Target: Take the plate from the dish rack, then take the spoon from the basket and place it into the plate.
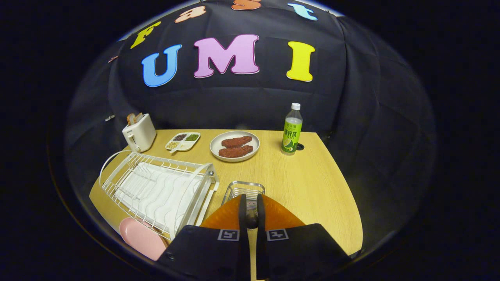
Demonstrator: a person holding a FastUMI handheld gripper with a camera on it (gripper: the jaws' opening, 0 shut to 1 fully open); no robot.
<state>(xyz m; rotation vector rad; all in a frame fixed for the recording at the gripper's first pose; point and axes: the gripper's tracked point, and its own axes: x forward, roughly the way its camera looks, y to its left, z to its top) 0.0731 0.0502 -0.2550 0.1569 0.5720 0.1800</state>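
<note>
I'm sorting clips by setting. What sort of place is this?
Probably a staged kitchen tabletop in a cloth-walled booth, not a real kitchen: a dish rack, a toaster and a plate of food sit on one wooden table. The gripper has its jaws nearly closed above a basket.

Wooden table (312, 183) carries toaster (139, 132), divided dish (183, 141), meat plate (234, 146), bottle (291, 129), dish rack (156, 191), basket (244, 190), pink plate (141, 237).

A toaster (139, 132) is standing at the far left corner of the counter (312, 183), bread showing in its slots. A divided snack tray (183, 141), a plate of meat (234, 146) and a bottle (291, 129) are sitting alongside.
</note>
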